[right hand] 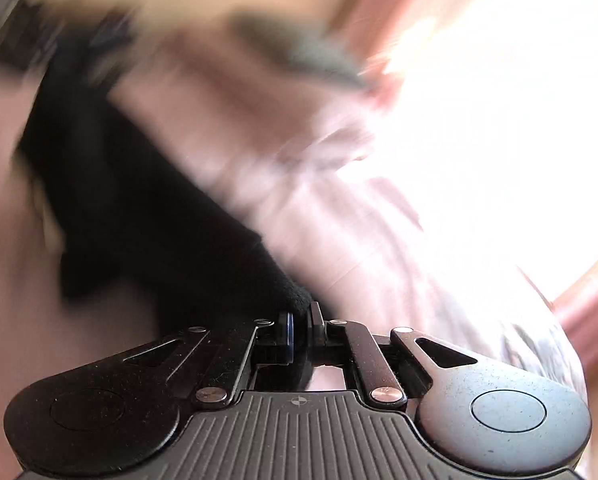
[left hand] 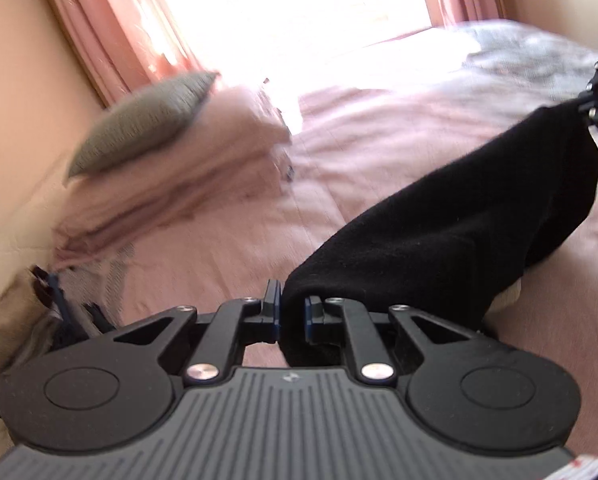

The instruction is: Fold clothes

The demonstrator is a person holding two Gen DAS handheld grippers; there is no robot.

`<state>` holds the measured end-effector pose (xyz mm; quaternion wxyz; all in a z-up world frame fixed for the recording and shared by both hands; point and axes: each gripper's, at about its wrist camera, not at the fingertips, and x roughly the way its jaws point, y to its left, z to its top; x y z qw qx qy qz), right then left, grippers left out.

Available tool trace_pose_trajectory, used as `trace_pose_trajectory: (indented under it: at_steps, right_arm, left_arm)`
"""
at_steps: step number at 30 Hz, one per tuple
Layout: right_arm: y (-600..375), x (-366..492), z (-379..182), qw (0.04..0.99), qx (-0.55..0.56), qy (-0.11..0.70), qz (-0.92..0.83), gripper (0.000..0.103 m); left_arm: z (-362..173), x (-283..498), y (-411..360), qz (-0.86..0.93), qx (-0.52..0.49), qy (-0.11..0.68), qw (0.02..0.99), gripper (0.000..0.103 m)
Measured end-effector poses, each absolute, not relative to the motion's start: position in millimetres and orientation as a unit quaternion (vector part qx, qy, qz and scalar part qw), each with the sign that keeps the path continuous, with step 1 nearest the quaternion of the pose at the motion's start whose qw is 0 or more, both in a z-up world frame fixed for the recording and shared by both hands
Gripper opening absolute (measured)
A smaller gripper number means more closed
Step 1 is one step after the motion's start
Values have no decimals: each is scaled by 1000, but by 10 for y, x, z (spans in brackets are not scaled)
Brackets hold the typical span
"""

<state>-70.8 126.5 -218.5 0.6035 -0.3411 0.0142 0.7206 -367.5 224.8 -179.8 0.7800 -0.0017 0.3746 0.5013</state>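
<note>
Both grippers, left (left hand: 291, 314) and right (right hand: 300, 330), clenched on opposite ends of black cloth (left hand: 459, 216) (soft, light, sags between fingers), so edge grips probably suit.

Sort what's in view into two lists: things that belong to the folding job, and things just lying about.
Part of the job:
- black garment, stretched between both grippers above the bed
- left gripper, clamped on one end
- right gripper, clamped on the other end

Just lying about:
- grey cushion
- pink bedspread
- pink curtains
- grey blanket at the far side of the bed
</note>
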Motion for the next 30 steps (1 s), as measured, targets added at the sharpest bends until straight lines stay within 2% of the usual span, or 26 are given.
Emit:
trace_pose_trajectory:
  at_steps: [5, 9, 14, 20, 23, 26, 28, 29, 30]
  right_arm:
    - [770, -619, -1229, 633, -241, -52, 734, 1]
    - [168, -559, -623, 620, -180, -96, 758, 1]
    - [-556, -537, -160, 589, -148, -159, 779, 1]
    - [-800, -585, 229, 598, -120, -153, 778, 1]
    - [-788, -566, 238, 624, -136, -117, 761, 1]
    - [-428, -375, 3, 647, -164, -33, 744, 1]
    - [-52, -262, -351, 667, -206, 37, 715, 2]
    - [172, -238, -555, 665, -244, 78, 701, 6]
    - [453, -178, -892, 662, -293, 138, 675, 10]
  left_arm:
    - [-903, -3767, 1954, 547, 15, 286, 786, 10]
    - [-231, -3872, 1529, 574, 51, 235, 783, 10]
    - [558, -3999, 1052, 591, 94, 183, 780, 9]
    - [1268, -3762, 1045, 571, 151, 164, 790, 9]
    - [1270, -3477, 1337, 547, 162, 174, 803, 7]
    - [940, -3126, 1855, 526, 140, 207, 813, 4]
    - [504, -2986, 2372, 520, 91, 238, 815, 9]
    - [259, -2901, 2582, 518, 76, 260, 812, 10]
    - [-50, -2836, 2829, 504, 49, 293, 811, 25]
